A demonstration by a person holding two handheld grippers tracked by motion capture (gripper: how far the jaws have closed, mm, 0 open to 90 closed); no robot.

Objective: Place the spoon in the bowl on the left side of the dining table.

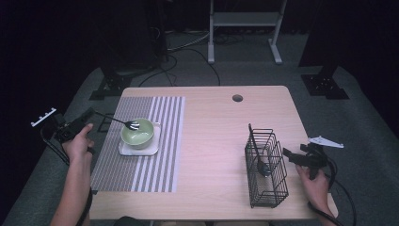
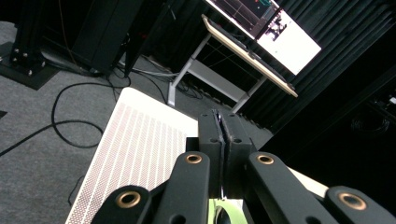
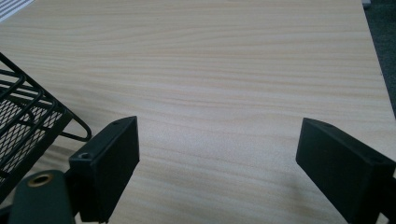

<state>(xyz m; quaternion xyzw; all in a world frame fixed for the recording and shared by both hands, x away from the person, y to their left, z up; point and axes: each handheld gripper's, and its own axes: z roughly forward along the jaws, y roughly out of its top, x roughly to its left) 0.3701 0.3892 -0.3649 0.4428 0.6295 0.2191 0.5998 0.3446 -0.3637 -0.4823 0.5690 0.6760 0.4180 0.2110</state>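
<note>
My left gripper hovers off the table's left edge, shut on the handle of a black fork. The fork's tines reach over a green bowl that sits on a white square plate. In the left gripper view the jaws of the left gripper are pressed together, with a sliver of the green bowl below them. My right gripper rests open at the table's right side, beside a black wire basket that holds a dark spoon. In the right gripper view the right gripper has bare wood between its jaws, and the basket is at the left.
A striped grey placemat lies under the plate on the wooden table. A round cable hole sits near the far edge. Cables, stand feet and a white frame stand on the carpet beyond the table.
</note>
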